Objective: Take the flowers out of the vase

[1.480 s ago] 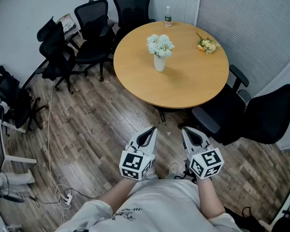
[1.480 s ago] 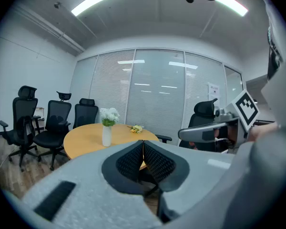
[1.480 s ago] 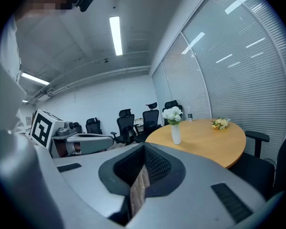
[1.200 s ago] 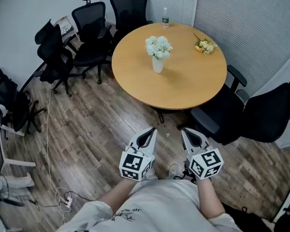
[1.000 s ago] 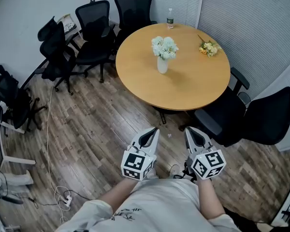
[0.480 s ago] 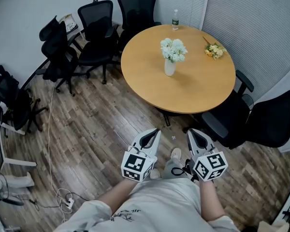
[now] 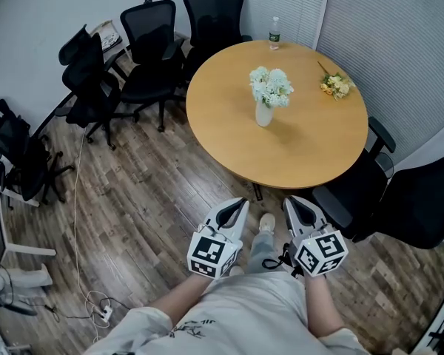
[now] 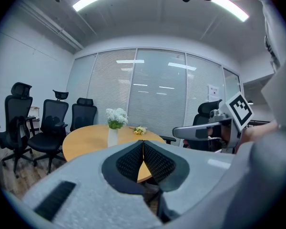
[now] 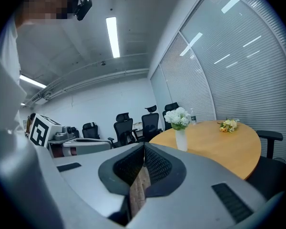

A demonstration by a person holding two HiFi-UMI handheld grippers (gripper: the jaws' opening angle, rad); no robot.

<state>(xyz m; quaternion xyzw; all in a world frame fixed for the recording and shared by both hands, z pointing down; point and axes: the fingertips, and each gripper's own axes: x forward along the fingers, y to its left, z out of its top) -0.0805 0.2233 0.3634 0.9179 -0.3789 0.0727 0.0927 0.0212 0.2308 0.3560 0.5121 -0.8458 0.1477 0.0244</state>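
Note:
A white vase [image 7: 264, 114] with a bunch of white flowers [image 7: 271, 86] stands upright near the middle of the round wooden table [image 7: 311, 154]. The vase [image 8: 113, 136] also shows in the left gripper view, and the vase [image 9: 181, 139] in the right gripper view. My left gripper [image 7: 240, 203] and right gripper [image 7: 288, 201] are held side by side over the floor, short of the table's near edge. Both are shut with nothing between the jaws. A small yellow bouquet [image 7: 336, 86] lies on the table's far right.
A water bottle [image 7: 274, 29] stands at the table's far edge. Black office chairs [image 7: 142, 58] crowd the left and back; two more chairs [image 7: 399, 198] sit at the table's right. A cable and power strip [image 7: 101, 302] lie on the wood floor at left.
The table, with the vase on it, has slid right and lower in the head view, nearer to both grippers. The jaws stayed shut.

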